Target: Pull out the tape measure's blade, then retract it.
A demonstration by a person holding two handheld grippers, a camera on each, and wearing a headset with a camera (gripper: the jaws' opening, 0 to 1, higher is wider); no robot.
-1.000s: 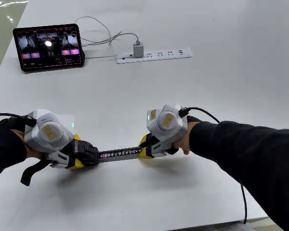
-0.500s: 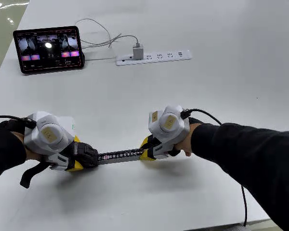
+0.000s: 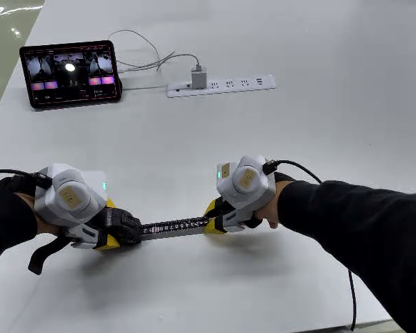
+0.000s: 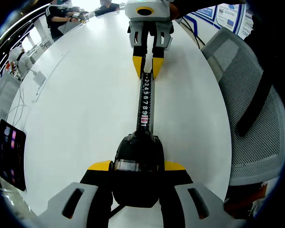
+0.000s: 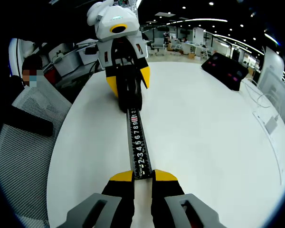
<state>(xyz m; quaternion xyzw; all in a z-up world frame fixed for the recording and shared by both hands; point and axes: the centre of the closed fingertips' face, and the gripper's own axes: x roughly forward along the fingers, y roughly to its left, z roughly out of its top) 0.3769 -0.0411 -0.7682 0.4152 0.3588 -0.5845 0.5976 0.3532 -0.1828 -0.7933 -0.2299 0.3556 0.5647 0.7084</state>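
Left gripper (image 3: 115, 226), right gripper (image 3: 210, 220) (both clamped)

Printed numerals are legible on the blade (image 4: 145, 102) of the tape measure (image 4: 135, 164): in the left gripper view the scale reads 2 through 9 in black, then a red 10, running from the 12 o'clock side down to the centre. In the right gripper view the same scale reads 2 to 9 in black and a red 10, rising from the 6 o'clock side toward the centre, with further digits beyond too small to read. In the head view the blade's figures, the tablet (image 3: 71, 72) screen at 10 o'clock and any marking on the power strip (image 3: 222, 84) at 12 o'clock are illegible.
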